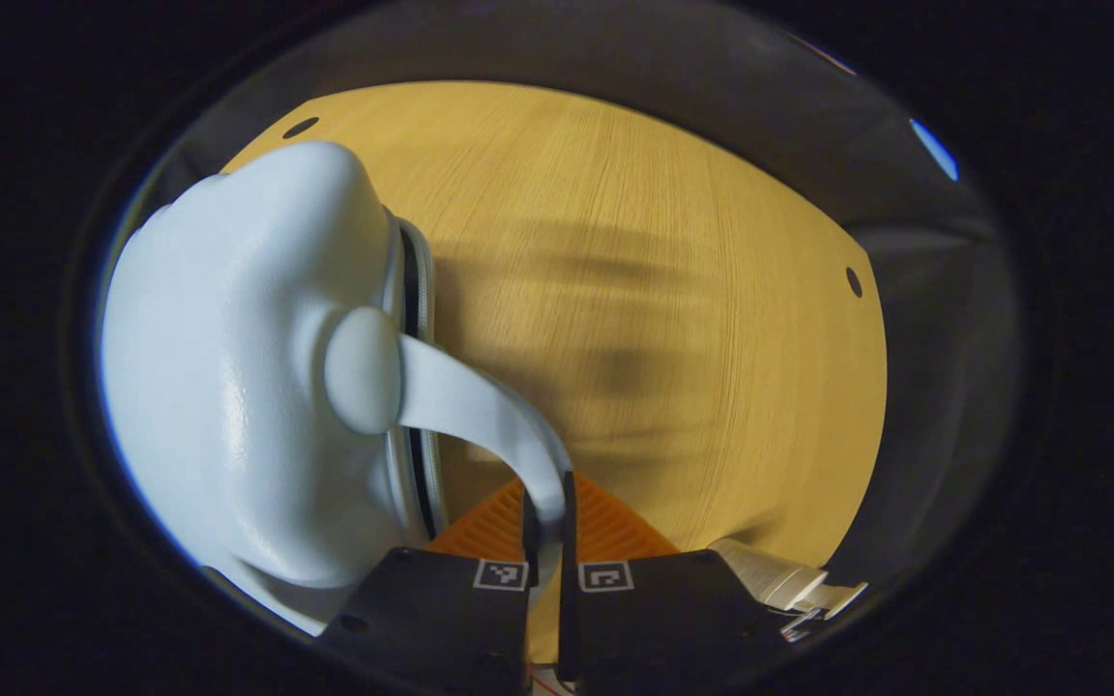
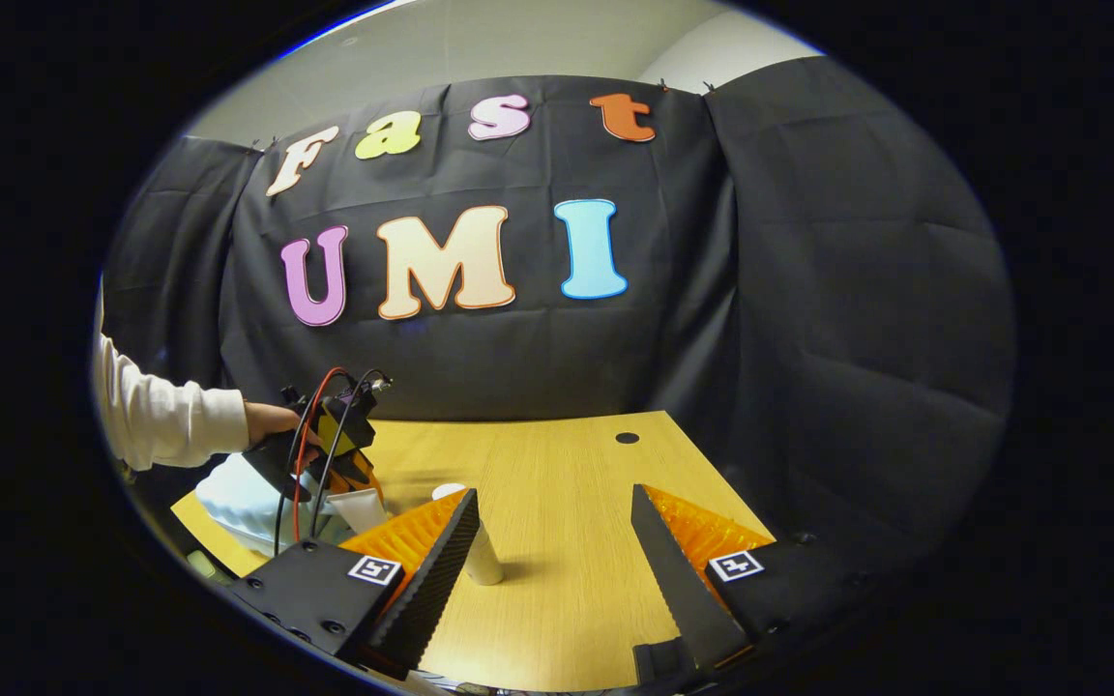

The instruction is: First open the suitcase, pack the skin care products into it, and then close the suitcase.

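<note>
Pale-blue hard-shell suitcase [image 1: 248, 367] lies left on wooden table [image 1: 673, 290]; left gripper [image 1: 547, 527] pinches its curved handle [image 1: 480, 406]; right gripper [image 2: 552, 551] spread wide, holding nothing.

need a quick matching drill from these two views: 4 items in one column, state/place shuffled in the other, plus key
Items
1. left gripper
2. right gripper
3. suitcase
4. white bottle

States
A. pale blue shell lying on the wooden table
B. standing upright on the table, beside one of the right gripper's fingers
C. shut on the suitcase handle
D. open, nothing between its fingers, above the table

Pairs: 1-C, 2-D, 3-A, 4-B
</note>
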`<act>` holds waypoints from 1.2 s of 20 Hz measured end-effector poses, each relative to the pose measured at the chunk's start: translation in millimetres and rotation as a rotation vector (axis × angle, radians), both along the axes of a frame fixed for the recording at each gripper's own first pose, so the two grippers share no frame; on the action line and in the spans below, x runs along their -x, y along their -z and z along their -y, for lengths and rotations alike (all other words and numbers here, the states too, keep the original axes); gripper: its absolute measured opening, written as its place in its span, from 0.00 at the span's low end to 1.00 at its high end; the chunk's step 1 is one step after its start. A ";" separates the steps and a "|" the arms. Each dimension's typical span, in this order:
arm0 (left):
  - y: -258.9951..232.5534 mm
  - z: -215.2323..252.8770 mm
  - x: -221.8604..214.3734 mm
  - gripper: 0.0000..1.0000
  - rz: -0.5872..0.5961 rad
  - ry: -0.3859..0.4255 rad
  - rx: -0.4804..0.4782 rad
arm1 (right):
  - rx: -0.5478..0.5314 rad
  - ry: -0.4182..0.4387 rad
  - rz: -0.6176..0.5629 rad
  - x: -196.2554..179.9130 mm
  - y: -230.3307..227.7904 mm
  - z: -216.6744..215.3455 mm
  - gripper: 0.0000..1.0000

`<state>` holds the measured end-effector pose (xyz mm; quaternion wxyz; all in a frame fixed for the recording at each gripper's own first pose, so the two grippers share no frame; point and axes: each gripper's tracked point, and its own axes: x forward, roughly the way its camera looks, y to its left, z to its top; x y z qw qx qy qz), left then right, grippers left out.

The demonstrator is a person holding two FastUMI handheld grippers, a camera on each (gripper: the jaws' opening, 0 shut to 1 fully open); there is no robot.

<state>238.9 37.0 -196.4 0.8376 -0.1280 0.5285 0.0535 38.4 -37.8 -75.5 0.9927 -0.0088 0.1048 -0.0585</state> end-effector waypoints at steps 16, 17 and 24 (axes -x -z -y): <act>-139.2 -14.3 41.3 0.02 0.222 0.107 0.152 | 0.006 -0.102 0.010 -21.0 -5.3 -19.9 0.99; -155.3 -24.0 47.0 0.02 0.244 0.091 0.170 | 0.004 -0.108 0.013 -20.6 -4.6 -20.5 0.99; -233.3 -117.1 91.7 0.02 0.401 -0.021 0.109 | -0.009 -0.152 0.019 -34.1 -2.4 -33.8 0.99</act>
